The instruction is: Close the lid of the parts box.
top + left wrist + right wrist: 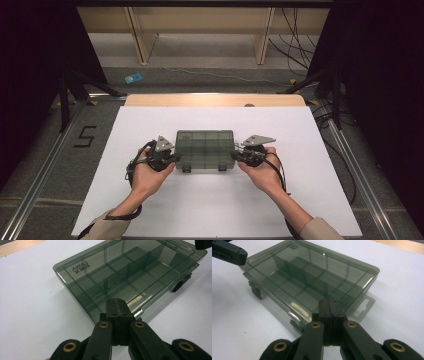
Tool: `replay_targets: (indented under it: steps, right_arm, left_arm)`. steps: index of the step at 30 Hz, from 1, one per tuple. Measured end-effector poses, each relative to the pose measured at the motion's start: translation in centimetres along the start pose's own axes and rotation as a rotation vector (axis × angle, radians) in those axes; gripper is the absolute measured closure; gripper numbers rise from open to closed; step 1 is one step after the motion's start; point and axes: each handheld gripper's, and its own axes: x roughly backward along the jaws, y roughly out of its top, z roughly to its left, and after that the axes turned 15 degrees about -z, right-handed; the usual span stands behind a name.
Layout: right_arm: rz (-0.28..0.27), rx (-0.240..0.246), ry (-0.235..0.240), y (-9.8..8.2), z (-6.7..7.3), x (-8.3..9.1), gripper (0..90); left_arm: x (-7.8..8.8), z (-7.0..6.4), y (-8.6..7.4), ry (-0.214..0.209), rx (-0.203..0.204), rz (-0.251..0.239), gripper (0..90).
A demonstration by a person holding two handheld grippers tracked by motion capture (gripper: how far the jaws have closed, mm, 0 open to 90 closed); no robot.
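Smoky translucent rectangular plastic organizer box (205, 148), between left gripper (176, 156) and right gripper (233, 154), jaws pressed together.

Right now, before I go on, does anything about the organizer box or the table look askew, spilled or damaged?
Nothing stands out. The smoky clear organizer box lies flat and square on the white table, lid down, dividers upright, compartments apparently empty. The left hand-held gripper and right hand-held gripper sit shut at its two ends. No cracks or spills show.
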Motion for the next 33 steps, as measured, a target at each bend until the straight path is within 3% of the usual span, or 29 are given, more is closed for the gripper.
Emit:
replay_targets:
  steps: [4,5,6,10,11,14,17,19,22,23,24,25,26,28,33]
  right_arm:
    - [0.003,0.010,-0.003,-0.06,-0.02,-0.04,90.0]
    - [0.005,0.008,-0.002,-0.07,0.01,-0.04,90.0]
    - [0.007,0.011,0.003,-0.08,-0.03,-0.05,90.0]
    - [0.007,0.006,0.002,-0.09,0.00,-0.06,90.0]
    - [0.009,0.004,0.001,-0.08,0.00,-0.04,90.0]
    - [0.011,-0.006,0.000,-0.09,0.05,-0.03,90.0]
    - [0.009,-0.004,0.000,-0.11,0.02,-0.06,90.0]
    - [0.008,-0.004,0.000,-0.13,0.03,-0.08,90.0]
    - [0.000,0.012,0.002,-0.17,-0.01,-0.24,90.0]
    - [-0.001,0.005,-0.002,-0.19,0.05,-0.21,90.0]
    - [-0.001,-0.001,-0.002,-0.20,0.12,-0.24,90.0]
    - [-0.001,-0.001,-0.002,-0.20,0.12,-0.24,90.0]
    - [0.028,-0.003,0.005,-0.24,0.17,-0.27,90.0]
    - [0.017,-0.009,0.010,-0.57,0.28,-0.54,90.0]
    - [0.018,0.011,0.008,-0.59,0.25,-0.59,90.0]
  left_arm:
    - [-0.09,-0.03,-0.05,-0.005,0.001,0.002,89.8]
    - [0.15,0.27,0.08,-0.021,-0.048,0.038,89.8]
    - [0.18,0.30,0.10,-0.023,-0.052,0.042,89.8]
    - [0.16,0.24,0.07,-0.022,-0.047,0.040,89.8]
    - [-0.08,-0.04,-0.09,-0.005,-0.004,0.009,89.8]
    - [-0.09,-0.05,-0.09,-0.007,-0.003,0.009,89.8]
    - [0.13,0.28,0.04,-0.027,-0.045,0.041,89.8]
    - [-0.25,0.02,-0.21,-0.015,0.010,-0.019,89.9]
    - [-0.20,0.16,-0.18,-0.017,0.014,-0.001,89.9]
    - [-0.16,0.12,-0.16,-0.016,0.009,-0.001,90.0]
    - [-0.04,0.45,-0.11,-0.042,-0.046,0.057,90.0]
    - [-0.04,0.45,-0.11,-0.042,-0.046,0.057,90.0]
    - [-0.26,0.26,-0.45,-0.045,-0.020,0.049,90.0]
    - [-0.28,0.39,-0.26,-0.044,-0.054,0.059,90.0]
    - [-0.31,0.25,-0.45,-0.044,-0.050,0.040,90.0]
